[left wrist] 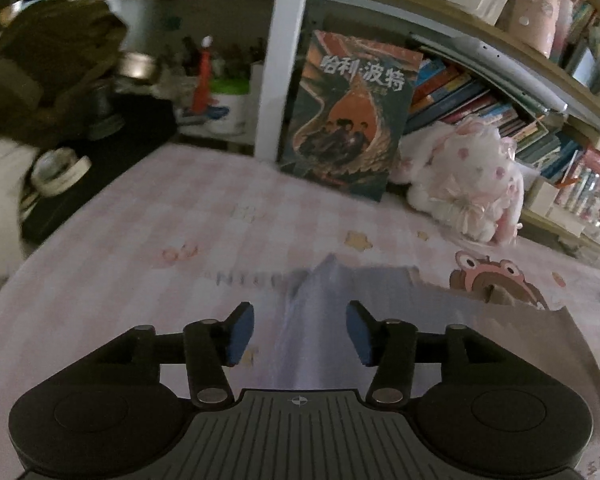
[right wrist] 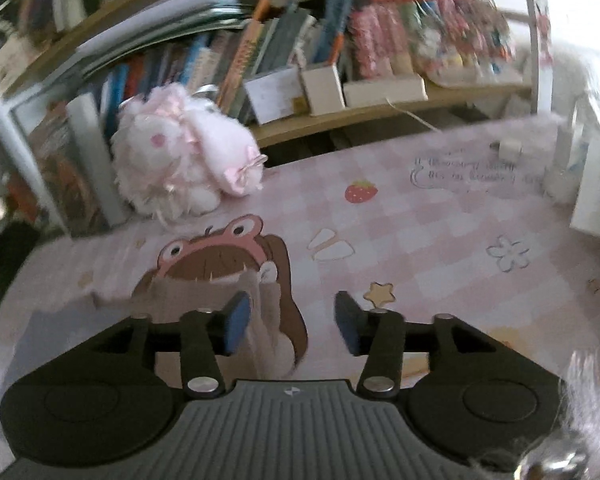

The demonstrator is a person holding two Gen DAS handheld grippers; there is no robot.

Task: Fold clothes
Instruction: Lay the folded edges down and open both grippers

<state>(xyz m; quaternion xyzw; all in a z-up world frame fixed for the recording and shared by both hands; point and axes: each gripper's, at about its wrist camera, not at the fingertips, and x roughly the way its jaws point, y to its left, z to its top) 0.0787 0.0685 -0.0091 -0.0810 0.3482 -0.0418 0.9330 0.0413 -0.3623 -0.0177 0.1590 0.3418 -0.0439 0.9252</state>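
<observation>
both grippers, left point(left wrist: 300, 332) and right point(right wrist: 288, 324), released; cloth point(left wrist: 340, 320) just dropped on mat point(left wrist: 140, 240); next: regrasp an edge

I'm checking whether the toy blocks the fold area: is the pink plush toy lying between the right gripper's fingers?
No. The pink plush toy sits far back by the bookshelf.

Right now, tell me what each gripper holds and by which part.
Nothing is held. The left gripper and right gripper stand open, their pads clear of the pale garment blurred below them.
</observation>
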